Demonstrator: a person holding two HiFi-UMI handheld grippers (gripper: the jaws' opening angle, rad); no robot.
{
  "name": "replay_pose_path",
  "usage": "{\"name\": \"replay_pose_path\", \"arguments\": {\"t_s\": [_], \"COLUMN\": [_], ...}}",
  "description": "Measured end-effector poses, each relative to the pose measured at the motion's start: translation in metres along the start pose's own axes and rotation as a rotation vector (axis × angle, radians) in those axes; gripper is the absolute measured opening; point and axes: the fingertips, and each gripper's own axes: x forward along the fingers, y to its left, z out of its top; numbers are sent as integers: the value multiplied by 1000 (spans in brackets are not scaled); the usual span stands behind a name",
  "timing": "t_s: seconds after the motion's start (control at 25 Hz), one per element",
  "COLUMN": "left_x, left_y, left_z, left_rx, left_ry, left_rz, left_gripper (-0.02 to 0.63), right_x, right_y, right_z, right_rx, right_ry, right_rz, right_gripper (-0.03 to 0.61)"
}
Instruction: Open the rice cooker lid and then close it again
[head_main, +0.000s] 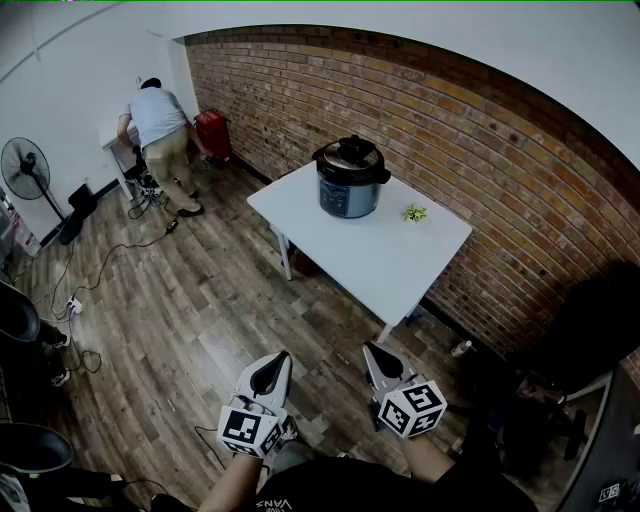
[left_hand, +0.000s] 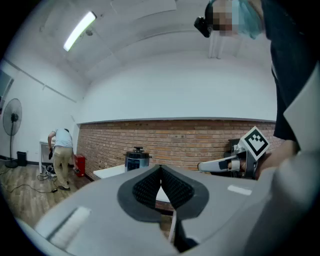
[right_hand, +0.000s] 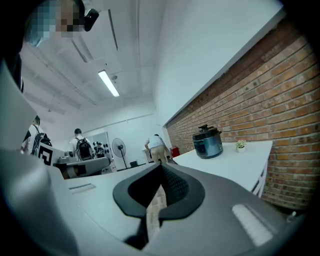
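The rice cooker (head_main: 350, 178), blue-grey with a black lid that is down, stands on the far left part of a white table (head_main: 390, 260). It also shows small in the left gripper view as the cooker (left_hand: 136, 159) and in the right gripper view as the cooker (right_hand: 207, 141). My left gripper (head_main: 270, 372) and right gripper (head_main: 378, 362) hang side by side over the wooden floor, well short of the table. Both are shut with nothing between the jaws, as the left gripper (left_hand: 161, 181) and right gripper (right_hand: 161, 181) show up close.
A small green plant (head_main: 414, 212) sits on the table right of the cooker. A brick wall (head_main: 480, 150) runs behind the table. A person (head_main: 160, 140) bends over at the far left corner beside a red container (head_main: 213, 134). A standing fan (head_main: 30, 175) and floor cables (head_main: 90, 290) lie left.
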Motion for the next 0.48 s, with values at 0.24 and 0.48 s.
{"name": "replay_pose_path", "arguments": {"t_s": [0.24, 0.48], "left_x": [15, 36], "left_y": [27, 61], "left_z": [1, 3], "left_rx": [-65, -79], "left_ry": [2, 17], "left_rz": [-58, -115], "left_gripper": [139, 196], "right_x": [32, 67], "right_y": [-1, -6], "right_z": [6, 11], "right_rx": [22, 25], "right_ry": [-37, -49], "right_rz": [-29, -133], "right_gripper": [25, 185]}}
